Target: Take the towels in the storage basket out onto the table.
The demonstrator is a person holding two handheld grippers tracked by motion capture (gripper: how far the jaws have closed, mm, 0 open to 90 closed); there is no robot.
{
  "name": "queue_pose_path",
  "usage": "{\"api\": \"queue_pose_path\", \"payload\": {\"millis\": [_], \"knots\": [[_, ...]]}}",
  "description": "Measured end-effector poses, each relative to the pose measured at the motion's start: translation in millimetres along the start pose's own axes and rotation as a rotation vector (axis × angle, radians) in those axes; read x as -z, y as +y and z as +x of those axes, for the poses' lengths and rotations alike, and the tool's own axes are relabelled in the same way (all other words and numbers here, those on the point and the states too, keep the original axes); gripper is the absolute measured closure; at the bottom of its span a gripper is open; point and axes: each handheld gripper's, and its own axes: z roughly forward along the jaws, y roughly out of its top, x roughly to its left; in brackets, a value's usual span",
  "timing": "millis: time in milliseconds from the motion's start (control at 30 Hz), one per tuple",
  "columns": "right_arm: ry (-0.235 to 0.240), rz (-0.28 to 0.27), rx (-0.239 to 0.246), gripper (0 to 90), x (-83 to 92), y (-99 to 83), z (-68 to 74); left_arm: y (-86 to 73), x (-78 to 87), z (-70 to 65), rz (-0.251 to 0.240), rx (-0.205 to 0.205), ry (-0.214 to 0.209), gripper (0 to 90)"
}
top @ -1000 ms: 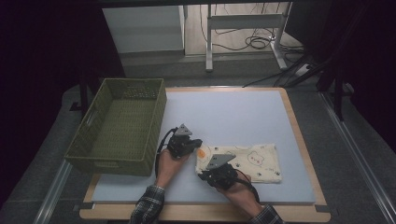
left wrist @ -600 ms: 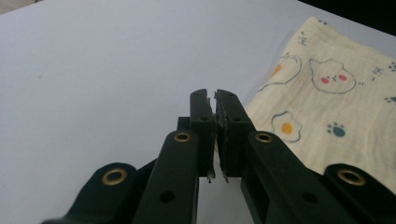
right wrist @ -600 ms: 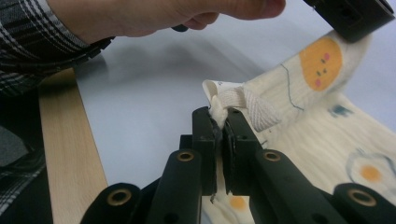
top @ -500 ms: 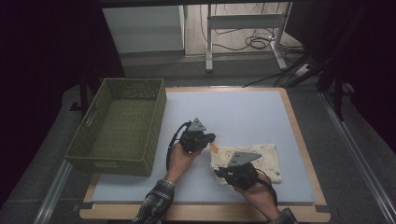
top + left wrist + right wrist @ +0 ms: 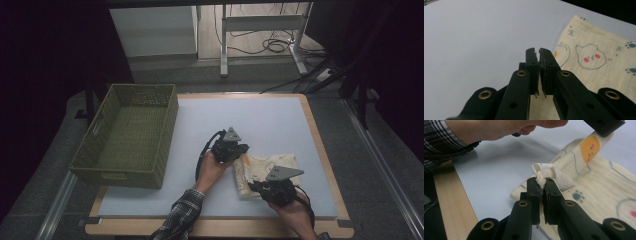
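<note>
Cloth [image 5: 265,172] pinched between hand-held grippers — folding.

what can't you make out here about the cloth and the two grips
- Left gripper: jaws shut; left gripper view hides any pinched cloth behind them.
- High view: right gripper and hand cover the cloth's near edge.
- Right gripper view: frame cuts off the cloth's right side; the tab's print is too small.
- Basket: near wall hides its near floor, high view.

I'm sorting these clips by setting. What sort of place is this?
Probably a lab or workshop recording bench, not a home: a padded work table with a wooden edge, bare metal desk legs with loose cables on the floor behind, and dark surroundings.
</note>
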Motion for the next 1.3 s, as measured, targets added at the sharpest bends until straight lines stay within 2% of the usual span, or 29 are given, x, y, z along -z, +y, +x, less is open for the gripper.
{"api": "queue_pose_path", "payload": {"millis": [167, 467, 967, 1100, 1300], "knots": [[-0.031, -0.003, -0.016, 84.4, 10.3, -9.4, -7.0, 9.0, -15.7, -6.2, 0.010, -0.015, -0.024, 86.2], [-0.075, -0.013, -0.067, 84.3, 31.8, -28.8, -21.4, 22.3, -41.0, -19.8, -0.003, -0.034, -0.053, 86.2], [-0.141, -0.040, -0.108, 84.3, 69.5, -45.6, -35.2, 46.6, -68.9, -42.1, -0.006, -0.075, -0.087, 85.9], [-0.155, -0.036, -0.115, 84.1, 73.8, -49.0, -38.4, 50.5, -76.0, -45.7, 0.004, -0.081, -0.089, 85.8], [-0.171, -0.016, -0.120, 83.4, 69.9, -55.3, -43.3, 51.8, -84.5, -46.9, 0.023, -0.079, -0.084, 84.3]]}}
